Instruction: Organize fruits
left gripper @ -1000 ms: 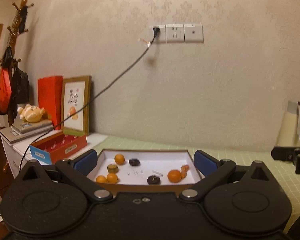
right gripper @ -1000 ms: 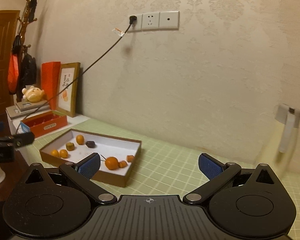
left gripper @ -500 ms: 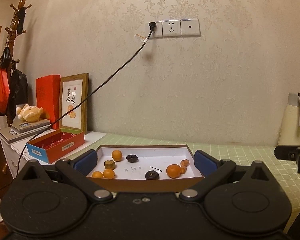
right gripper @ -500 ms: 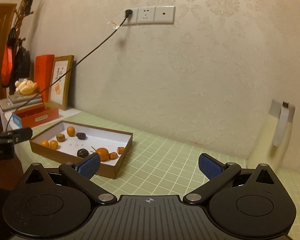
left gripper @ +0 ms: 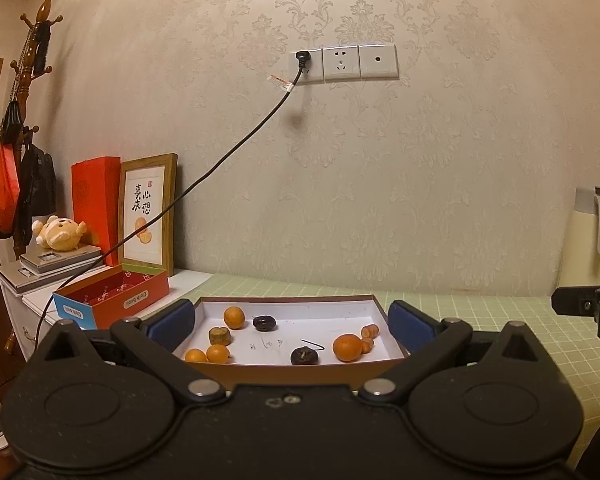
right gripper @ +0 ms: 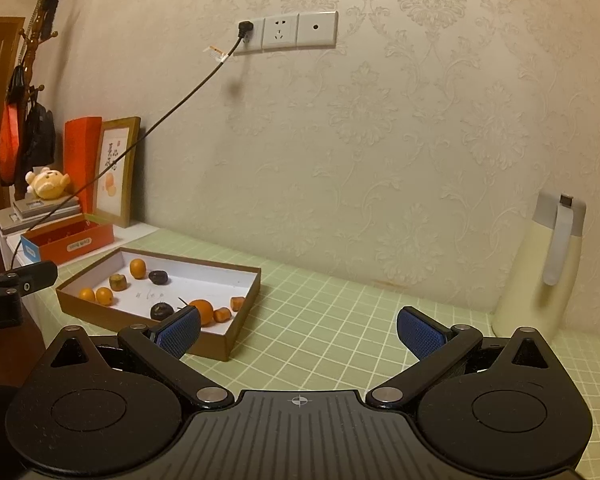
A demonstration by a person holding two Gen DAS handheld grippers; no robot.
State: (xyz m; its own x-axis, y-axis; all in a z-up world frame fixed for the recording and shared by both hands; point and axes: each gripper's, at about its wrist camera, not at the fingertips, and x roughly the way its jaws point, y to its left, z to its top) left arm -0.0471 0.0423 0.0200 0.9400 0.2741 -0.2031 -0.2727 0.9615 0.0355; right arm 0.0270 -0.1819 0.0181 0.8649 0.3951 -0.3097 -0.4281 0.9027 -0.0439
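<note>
A shallow brown box with a white floor lies on the green checked table. It holds several small oranges, among them one at the far left and a bigger one at the right, two dark fruits, a brownish chunk and small orange pieces. My left gripper is open and empty, just in front of the box. My right gripper is open and empty, over the table to the right of the box.
A cream flask stands at the right by the wall. A red open box, a framed picture, stacked books with a plush toy and a wall cable are at the left. The right gripper's tip shows in the left wrist view.
Both grippers have moved closer to the table and a little lower. The box looks larger in both views. Both stayed open. The fruits have not moved.
</note>
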